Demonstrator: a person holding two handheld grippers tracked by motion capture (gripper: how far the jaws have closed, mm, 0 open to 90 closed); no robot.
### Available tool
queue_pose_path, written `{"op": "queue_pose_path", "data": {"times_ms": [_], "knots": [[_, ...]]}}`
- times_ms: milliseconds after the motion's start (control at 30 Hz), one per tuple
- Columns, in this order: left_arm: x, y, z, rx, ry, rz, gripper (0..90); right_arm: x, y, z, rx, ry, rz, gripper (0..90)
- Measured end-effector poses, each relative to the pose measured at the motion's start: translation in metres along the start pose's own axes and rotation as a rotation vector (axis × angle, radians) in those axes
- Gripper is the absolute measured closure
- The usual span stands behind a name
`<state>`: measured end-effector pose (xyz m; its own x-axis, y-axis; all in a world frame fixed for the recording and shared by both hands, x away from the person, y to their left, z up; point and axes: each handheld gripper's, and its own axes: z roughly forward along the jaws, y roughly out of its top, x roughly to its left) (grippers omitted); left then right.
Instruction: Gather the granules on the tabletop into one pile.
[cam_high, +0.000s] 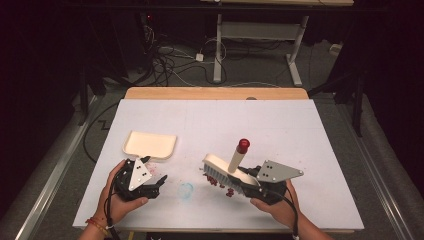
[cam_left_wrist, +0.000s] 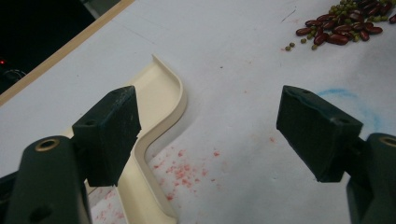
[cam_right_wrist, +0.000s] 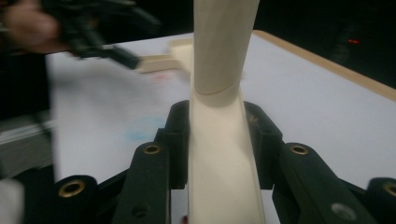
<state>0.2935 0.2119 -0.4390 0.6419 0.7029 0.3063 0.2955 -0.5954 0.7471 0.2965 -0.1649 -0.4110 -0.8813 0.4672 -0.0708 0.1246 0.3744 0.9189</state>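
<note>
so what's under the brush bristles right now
Dark red beans lie scattered on the white table beneath and beside the brush, which the right gripper clamps. Any beans directly beneath the bristles are covered.

- Your high view is lit from above: the white table is bright and evenly lit, while the floor and room beyond its far edge sink into near-black.
- Shadows under your hands are short and soft.
- Your left gripper view is sharp on the table but dim, with a greyish cast.
- Your right gripper view is soft: the brush handle is close and blurred, the left side smeared.
</note>
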Motion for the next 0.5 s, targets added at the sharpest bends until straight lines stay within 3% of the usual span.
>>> {"op": "queue_pose_path", "data": {"times_ms": [67, 200, 400, 500], "knots": [[0.001, 0.0, -0.001, -0.003, 0.0, -0.004, 20.8, 0.003, 0.001, -0.004, 0.011, 0.08, -0.032, 67.3], [0.002, 0.0, -0.002, -0.011, 0.001, -0.012, 20.8, 0.012, -0.005, -0.001, 0.05, 0.168, -0.082, 67.2], [0.004, -0.001, -0.002, -0.012, 0.002, -0.018, 20.8, 0.013, -0.018, 0.007, 0.121, 0.216, -0.12, 67.3], [0.003, 0.0, -0.001, -0.011, 0.001, -0.016, 20.8, 0.002, -0.02, 0.012, 0.124, 0.242, -0.143, 67.3]]}}
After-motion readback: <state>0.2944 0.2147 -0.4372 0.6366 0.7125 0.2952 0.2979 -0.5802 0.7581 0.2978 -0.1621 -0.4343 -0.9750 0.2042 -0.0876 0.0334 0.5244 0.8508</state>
